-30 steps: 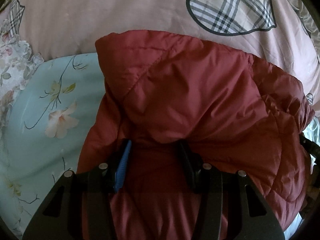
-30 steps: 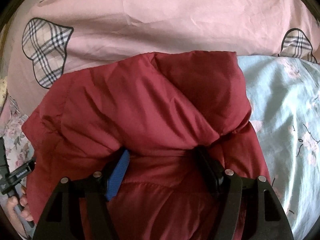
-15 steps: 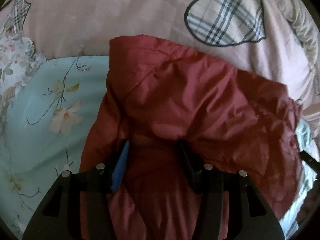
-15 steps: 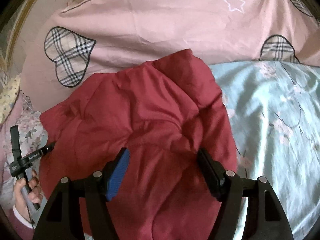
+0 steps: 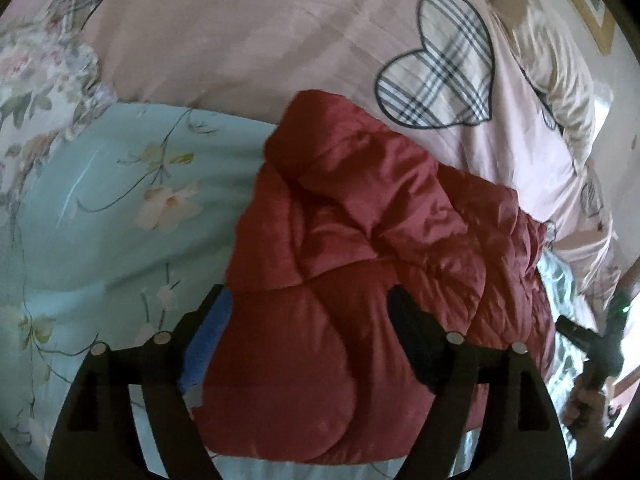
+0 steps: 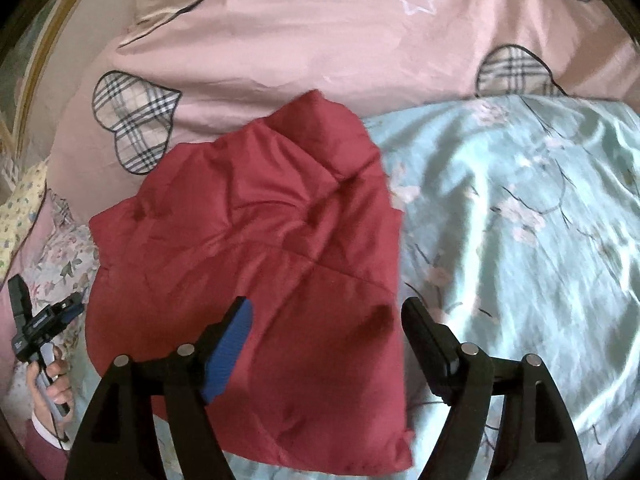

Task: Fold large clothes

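- The left gripper (image 5: 308, 316) stands wide, its fingers straddling the near bulge of the red padded jacket (image 5: 360, 260) without pinching it.
- The right gripper (image 6: 326, 324) is also spread wide, above the jacket's (image 6: 256, 248) near right portion.
- The jacket lies bunched on the bed's pale blue floral sheet (image 6: 520, 220).
- Its far edge reaches the pink quilt (image 6: 320, 32) with plaid hearts.
- The jacket's near hem is hidden behind the gripper frames; motion blur softens its folds.
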Available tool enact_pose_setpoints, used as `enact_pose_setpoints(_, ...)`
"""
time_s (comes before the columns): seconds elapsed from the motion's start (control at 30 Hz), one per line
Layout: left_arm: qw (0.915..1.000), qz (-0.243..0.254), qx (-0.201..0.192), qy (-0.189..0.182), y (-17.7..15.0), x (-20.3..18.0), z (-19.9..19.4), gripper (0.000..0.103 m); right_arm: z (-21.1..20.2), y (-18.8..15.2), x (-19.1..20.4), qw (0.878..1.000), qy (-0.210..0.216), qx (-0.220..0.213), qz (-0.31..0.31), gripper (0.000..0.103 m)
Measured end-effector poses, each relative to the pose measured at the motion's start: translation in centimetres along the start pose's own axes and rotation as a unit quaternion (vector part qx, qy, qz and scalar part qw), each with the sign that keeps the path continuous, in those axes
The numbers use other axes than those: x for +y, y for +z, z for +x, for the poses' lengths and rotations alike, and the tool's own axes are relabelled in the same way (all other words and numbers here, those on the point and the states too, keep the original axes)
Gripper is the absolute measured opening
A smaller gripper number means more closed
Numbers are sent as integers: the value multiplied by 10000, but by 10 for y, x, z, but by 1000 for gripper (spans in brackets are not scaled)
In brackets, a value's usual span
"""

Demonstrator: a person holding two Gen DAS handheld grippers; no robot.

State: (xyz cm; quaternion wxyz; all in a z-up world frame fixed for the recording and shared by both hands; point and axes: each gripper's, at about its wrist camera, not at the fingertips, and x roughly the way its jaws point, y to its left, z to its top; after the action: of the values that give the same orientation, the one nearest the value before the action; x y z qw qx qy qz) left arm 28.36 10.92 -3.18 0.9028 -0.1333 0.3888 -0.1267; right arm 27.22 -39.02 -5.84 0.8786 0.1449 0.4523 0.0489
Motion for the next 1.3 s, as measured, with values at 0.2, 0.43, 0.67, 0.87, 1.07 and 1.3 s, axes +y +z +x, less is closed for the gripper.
enact_pose_setpoints(0.2, 9970, -588, 292, -408, 0, 34, 15, 83, 10, -2, -24, 9983, 229, 107, 517, 79)
enact_pose_setpoints(0.43, 9844, -1156, 781, -1076, -4, 48, 49, 83, 34, 2, -41, 9914, 794, 261, 1003, 85)
enact_pose_setpoints(0.67, 9811, -1168, 911, -1249, 0, 35, 68, 84, 62, 9, -46, 9832, 1193, 556, 1267, 93)
enact_pose_setpoints(0.87, 9811, -1064, 1038, -1238, 4, 22, 84, 89, 83, 6, -34, 9759, 1547, 828, 1296, 94)
enact_pose_setpoints(1.07, 9848, -735, 955, -1253, 4, 7, 77, 58, 75, 5, -22, 9779, 1555, 819, 1133, 69)
enact_pose_setpoints(1.3, 9860, -581, 792, -1346, 3, -5, 46, 41, 42, -1, -17, 9766, 1697, 734, 1099, 46)
